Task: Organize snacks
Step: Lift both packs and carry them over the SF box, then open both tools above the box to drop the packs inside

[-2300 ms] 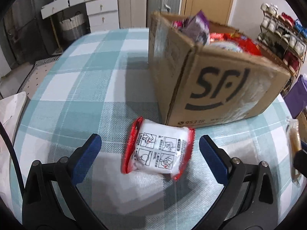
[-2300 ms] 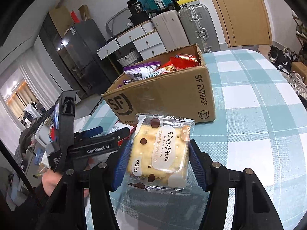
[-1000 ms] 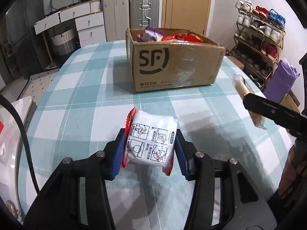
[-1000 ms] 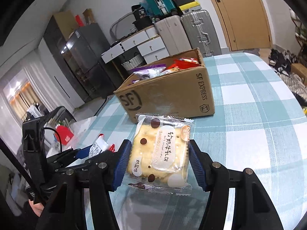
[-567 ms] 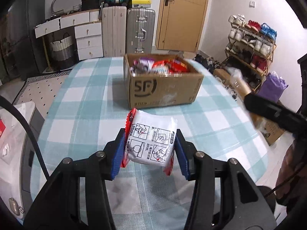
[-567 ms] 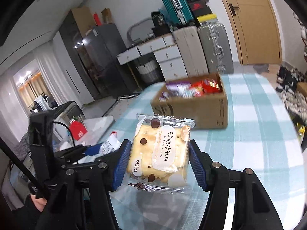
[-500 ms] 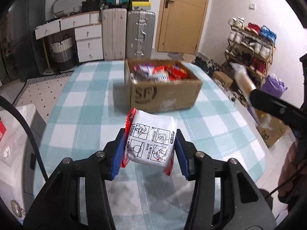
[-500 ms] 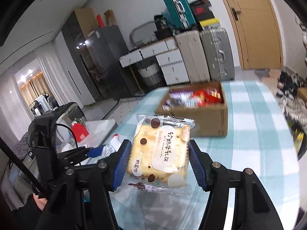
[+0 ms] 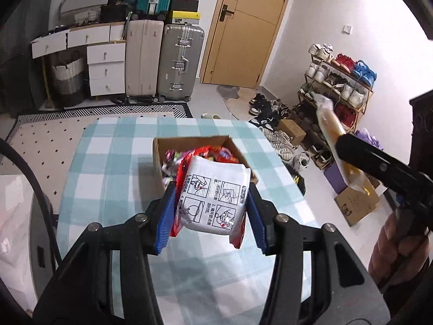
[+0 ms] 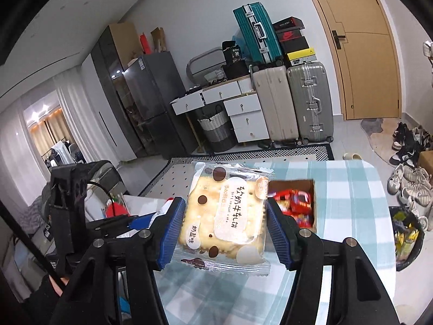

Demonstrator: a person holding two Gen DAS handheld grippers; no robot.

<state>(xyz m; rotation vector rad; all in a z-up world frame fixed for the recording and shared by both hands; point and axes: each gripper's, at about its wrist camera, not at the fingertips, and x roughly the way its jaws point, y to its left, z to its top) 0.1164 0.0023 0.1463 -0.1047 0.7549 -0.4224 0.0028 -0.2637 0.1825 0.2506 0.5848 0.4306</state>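
Left wrist view: the left gripper [image 9: 209, 211] clamps a white snack packet with red edges [image 9: 213, 200] between its blue pads [image 9: 166, 216], holding it in the air in front of an open cardboard box [image 9: 159, 151]. The box, crowded with red and purple snack packs, stands on a table with a teal-and-white checked cloth [image 9: 108, 149]. To the right of the box, level with it in the picture, the right gripper [image 9: 338, 146] shows side-on as a black arm grasping a yellowish cake pack [image 9: 328, 123]; the person's hand [image 9: 392, 246] grips its handle below. Beyond the box stand two upright suitcases [image 9: 162, 62], a wooden door [image 9: 243, 27] and a loaded shoe rack [image 9: 341, 78].

Right wrist view: the right gripper [image 10: 224, 224] is clenched on a clear-wrapped nougat cracker cake pack [image 10: 227, 214], held aloft in front of the cardboard box [image 10: 312, 203], whose red snacks show just right of the pack. The checked tablecloth [image 10: 349, 189] spreads around the box. Left of the box, the left gripper [image 10: 140, 220] appears beyond the right one, a white edge of its packet [image 10: 162, 211] showing between blue pads [image 10: 138, 222].
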